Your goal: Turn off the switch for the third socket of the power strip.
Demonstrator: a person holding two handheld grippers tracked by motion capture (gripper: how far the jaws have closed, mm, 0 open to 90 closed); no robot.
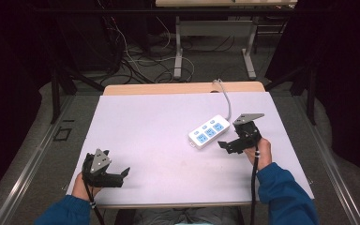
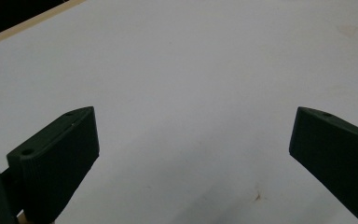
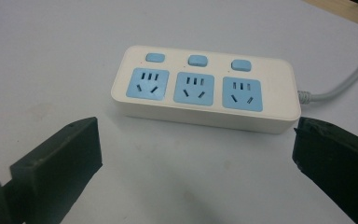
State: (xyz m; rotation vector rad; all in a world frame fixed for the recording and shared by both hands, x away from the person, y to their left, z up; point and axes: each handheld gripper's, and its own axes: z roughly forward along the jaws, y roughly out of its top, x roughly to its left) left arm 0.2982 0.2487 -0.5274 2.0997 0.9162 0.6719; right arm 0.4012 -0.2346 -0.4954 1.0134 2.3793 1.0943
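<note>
A white power strip [image 1: 209, 131] with three blue sockets and three blue switches lies on the white mat [image 1: 159, 136], right of centre. Its grey cable [image 1: 226, 96] runs off over the far edge. My right gripper [image 1: 229, 141] stands open just to the near right of the strip. In the right gripper view the power strip [image 3: 205, 93] lies a short way beyond the right gripper [image 3: 196, 128], whose jaws are spread wide with nothing between them. My left gripper [image 1: 122, 174] is open at the near left of the mat. The left gripper [image 2: 193, 121] faces bare white mat [image 2: 191, 70].
The mat covers a wooden table whose far edge [image 1: 168, 88] shows as a tan strip. Beyond it are floor cables [image 1: 140, 61] and another table's legs [image 1: 178, 56]. Dark curtains hang at both sides. The cable [image 3: 340, 84] leaves the strip's right end.
</note>
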